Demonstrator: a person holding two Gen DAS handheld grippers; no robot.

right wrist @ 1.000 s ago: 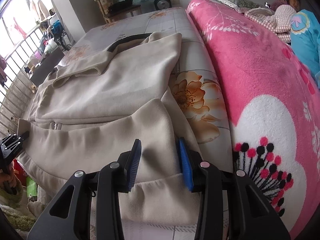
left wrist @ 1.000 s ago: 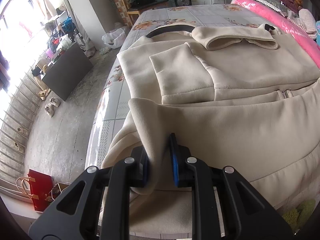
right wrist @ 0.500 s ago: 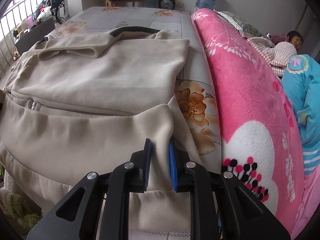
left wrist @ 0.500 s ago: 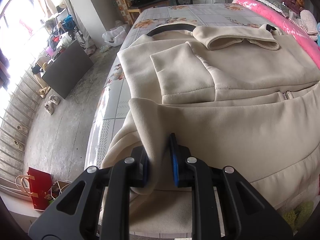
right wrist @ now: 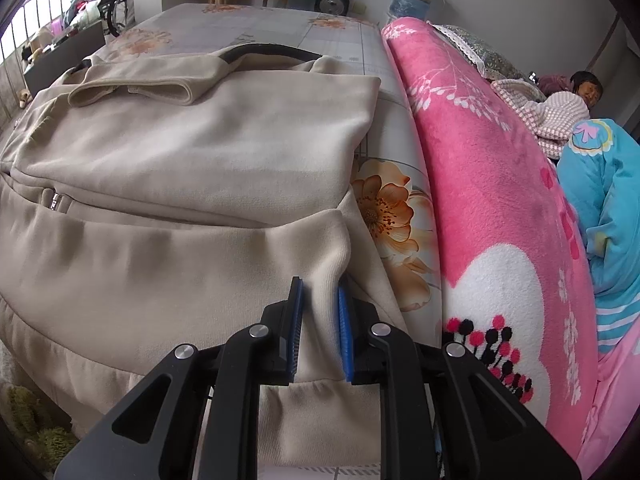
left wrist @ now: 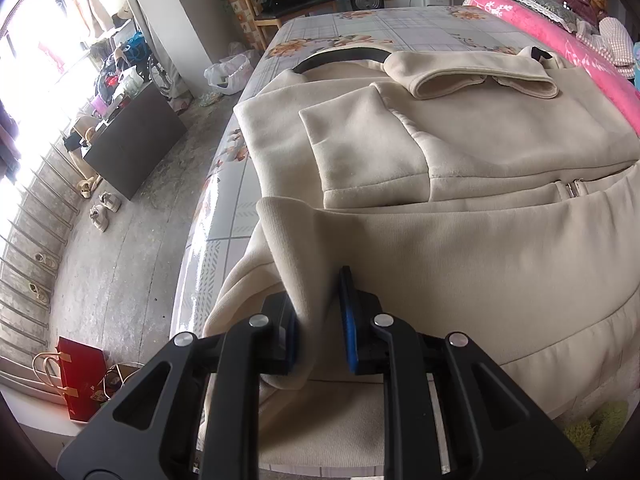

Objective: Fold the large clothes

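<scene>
On the bed (left wrist: 380,28) lies the jacket (left wrist: 460,152), sleeves folded; left gripper (left wrist: 318,320) and right gripper (right wrist: 319,320) each pinch a hem corner. Next: carry both corners toward the collar together.

- My left hand-held gripper (left wrist: 318,316), black two-finger frame with blue pads, tilts steeply downward; its jaws are nearly together, pinching a fold of the beige fleece zip-up jacket (left wrist: 460,264) at its near left corner.
- My right hand-held gripper (right wrist: 320,320), the same black frame with blue ribbed pads (right wrist: 297,322), also slopes downward; its jaws stand close, clamped on a raised ridge of the jacket's near right corner.
- No hand or sleeve of mine shows in either wrist view.
</scene>
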